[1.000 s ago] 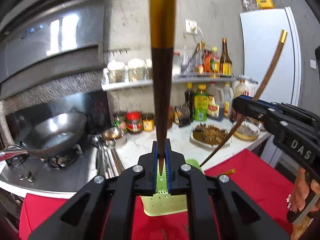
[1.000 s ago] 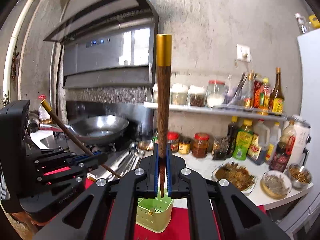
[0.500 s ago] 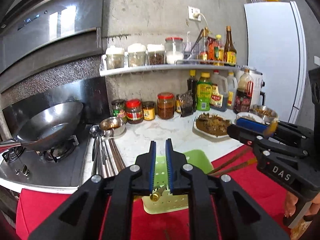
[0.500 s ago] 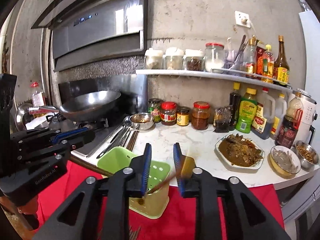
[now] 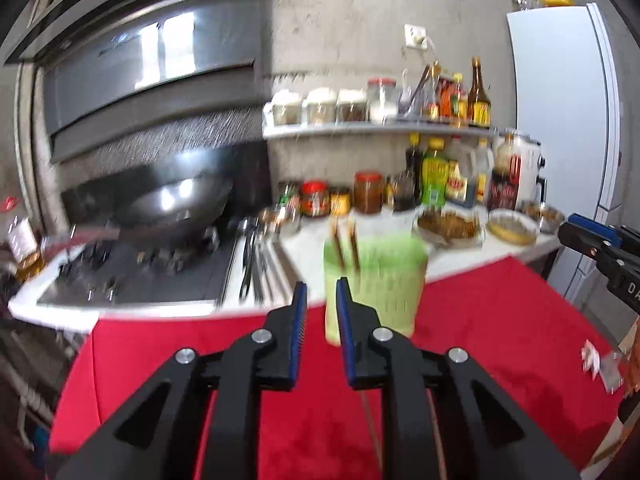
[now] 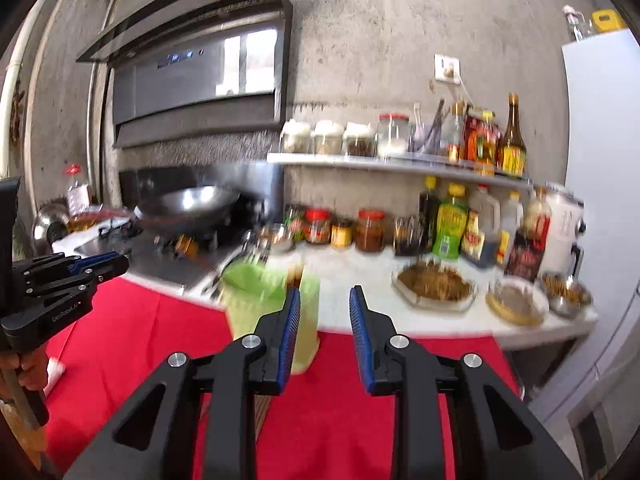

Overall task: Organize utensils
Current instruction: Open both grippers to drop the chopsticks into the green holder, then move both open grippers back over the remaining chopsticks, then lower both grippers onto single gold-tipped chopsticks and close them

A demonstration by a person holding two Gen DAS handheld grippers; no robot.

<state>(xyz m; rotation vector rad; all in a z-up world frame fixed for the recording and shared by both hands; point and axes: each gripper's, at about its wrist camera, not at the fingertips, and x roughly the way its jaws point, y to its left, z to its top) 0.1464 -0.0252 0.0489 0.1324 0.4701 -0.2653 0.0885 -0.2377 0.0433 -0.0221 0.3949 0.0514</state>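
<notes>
Both my grippers are empty. My left gripper point(image 5: 321, 294) has its fingers parted with a narrow gap and nothing between the blue pads point(image 5: 299, 322). My right gripper point(image 6: 324, 308) is spread wider, also holding nothing.

The green holder point(image 5: 374, 280) stands upright on the red cloth point(image 5: 500, 320), at the cloth's far edge where it meets the white counter point(image 5: 460, 258). Two brown chopsticks point(image 5: 346, 246) stick up out of the holder on its left side, leaning slightly. Motion blur is heavy here, so I think it's two, but I can't rule out more inside.

From the left wrist view, the holder sits just beyond my left fingertips, a little to the right of them. From the right wrist view the holder point(image 6: 272, 300) is beyond and left of my right fingertips, partly hidden behind the left finger.

My right gripper shows at the right edge of the left view point(image 5: 596, 248), well right of the holder. My left gripper shows at the left edge of the right view point(image 6: 92, 266), well left of the holder.

Left of the holder, loose metal utensils point(image 5: 256, 260) lie on the counter beside the stove, with a wok point(image 5: 180, 208) on the burner further left. Behind the holder are sauce jars point(image 5: 366, 194); right of it, a plate of food point(image 5: 448, 224).
</notes>
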